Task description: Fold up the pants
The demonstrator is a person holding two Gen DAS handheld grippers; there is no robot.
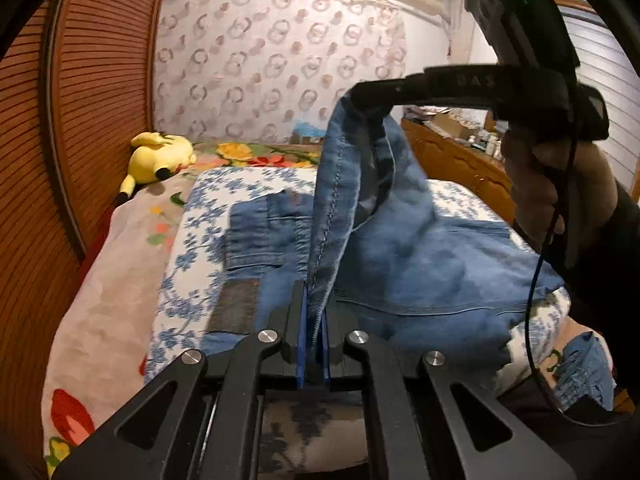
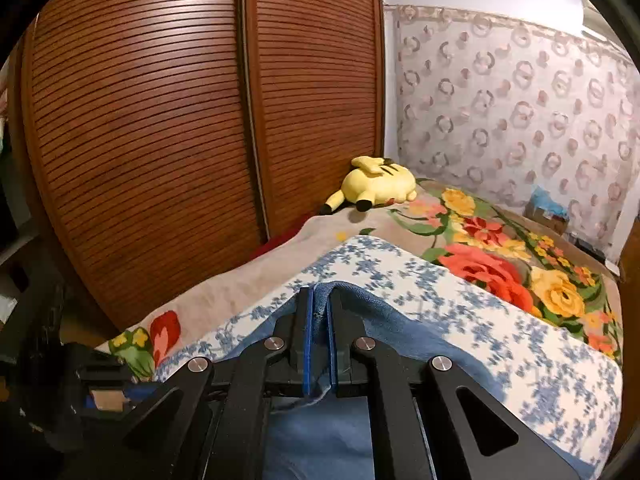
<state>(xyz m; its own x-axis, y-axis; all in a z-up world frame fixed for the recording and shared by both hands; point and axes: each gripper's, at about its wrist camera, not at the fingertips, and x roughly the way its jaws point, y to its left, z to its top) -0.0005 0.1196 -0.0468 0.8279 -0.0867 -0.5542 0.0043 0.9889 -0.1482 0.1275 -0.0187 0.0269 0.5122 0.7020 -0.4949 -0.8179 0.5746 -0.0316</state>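
Observation:
Blue denim pants lie partly spread on a blue-flowered white sheet on the bed. My left gripper is shut on a seamed edge of the pants, which rises in a taut band toward my right gripper, held high in a hand at the upper right and shut on the same edge. In the right wrist view my right gripper has denim pinched between its blue pads, with the cloth hanging below. A back pocket lies flat left of the lifted fold.
A yellow plush toy lies at the bed's far left, next to slatted wooden wardrobe doors. A floral blanket covers the bed beyond the sheet. A wooden headboard with a cluttered shelf stands at the right.

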